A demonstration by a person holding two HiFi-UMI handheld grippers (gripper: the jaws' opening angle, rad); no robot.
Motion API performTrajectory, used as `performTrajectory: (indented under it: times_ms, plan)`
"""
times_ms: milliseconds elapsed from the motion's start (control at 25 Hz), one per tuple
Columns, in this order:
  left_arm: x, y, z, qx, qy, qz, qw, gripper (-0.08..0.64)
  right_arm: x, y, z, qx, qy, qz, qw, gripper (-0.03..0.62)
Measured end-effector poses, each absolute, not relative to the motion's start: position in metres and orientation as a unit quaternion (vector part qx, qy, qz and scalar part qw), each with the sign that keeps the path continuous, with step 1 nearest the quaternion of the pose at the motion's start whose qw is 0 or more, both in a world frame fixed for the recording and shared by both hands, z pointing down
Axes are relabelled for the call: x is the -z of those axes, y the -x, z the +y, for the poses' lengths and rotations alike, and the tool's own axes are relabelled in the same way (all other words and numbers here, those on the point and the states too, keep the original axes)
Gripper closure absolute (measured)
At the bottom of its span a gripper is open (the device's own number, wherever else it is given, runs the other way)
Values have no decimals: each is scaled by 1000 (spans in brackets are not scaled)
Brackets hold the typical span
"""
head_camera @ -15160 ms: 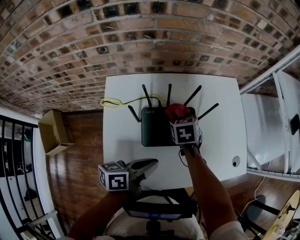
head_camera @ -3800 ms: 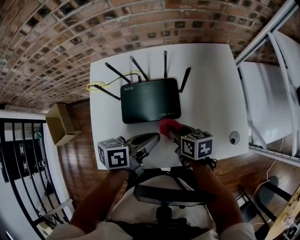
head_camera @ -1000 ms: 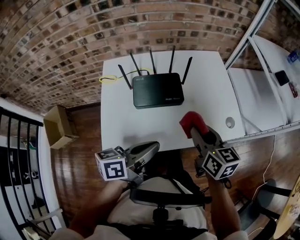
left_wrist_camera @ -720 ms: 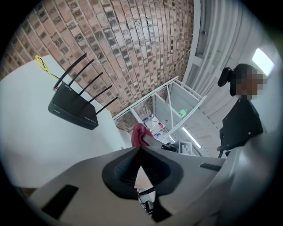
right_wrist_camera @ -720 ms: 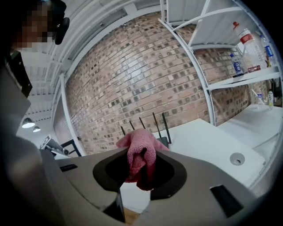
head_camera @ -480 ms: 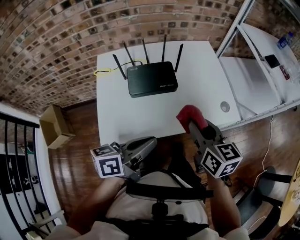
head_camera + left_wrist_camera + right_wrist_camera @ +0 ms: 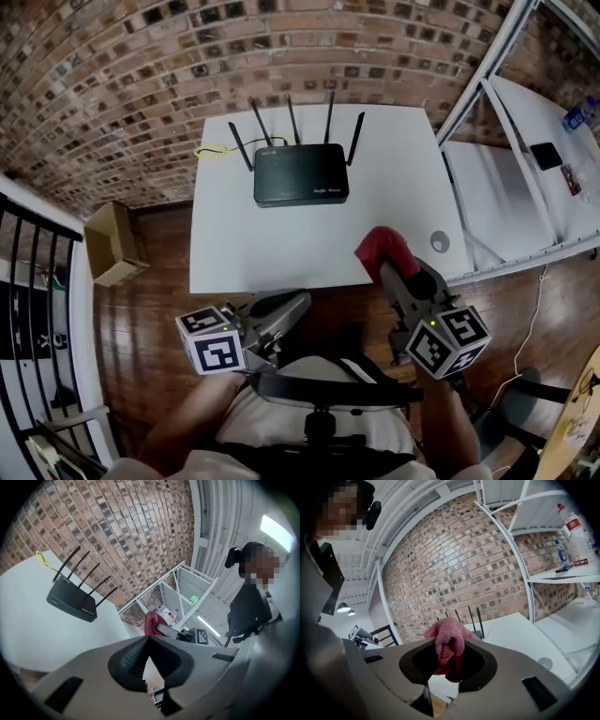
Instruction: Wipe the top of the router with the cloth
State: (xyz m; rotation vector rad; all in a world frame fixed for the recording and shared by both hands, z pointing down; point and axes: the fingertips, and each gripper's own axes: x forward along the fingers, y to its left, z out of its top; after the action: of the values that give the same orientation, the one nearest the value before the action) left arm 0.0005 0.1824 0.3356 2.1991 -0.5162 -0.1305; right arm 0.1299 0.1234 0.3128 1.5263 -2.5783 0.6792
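Observation:
The black router [image 7: 301, 174] with several upright antennas lies flat toward the far side of the white table [image 7: 281, 244]; it also shows in the left gripper view [image 7: 71, 604]. My right gripper [image 7: 386, 265] hangs above the table's near right edge, shut on a bunched red cloth [image 7: 380, 244]. In the right gripper view the cloth [image 7: 447, 637] fills the gap between the jaws and hides most of the router; only its antennas [image 7: 480, 616] stick out behind. My left gripper [image 7: 298, 302] floats just off the near edge, shut with nothing in it, its tips meeting [image 7: 149, 638].
A yellow cable [image 7: 208, 151] loops off the table's far left corner. A round grommet [image 7: 440, 242] sits near the table's right edge. A white metal rack [image 7: 506, 206] stands to the right, a cardboard box [image 7: 111, 244] and black railing [image 7: 28, 309] to the left.
Both grippers have drawn back from the table toward the person and risen a little. The cloth stays in the right jaws. The router now looks farther off.

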Motion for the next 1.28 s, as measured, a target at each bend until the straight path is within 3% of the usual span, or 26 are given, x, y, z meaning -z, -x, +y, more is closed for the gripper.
performTrajectory:
  times_ms: [600,1280]
  plan:
    - [-341,-76,191,29,-875,-229,426,551,-313,-200,124,-228,-470,-852,33,489]
    - [-345,-81,179,19,-868,-235,437,551,-321,-206,111,-231,-467,-853,46,489]
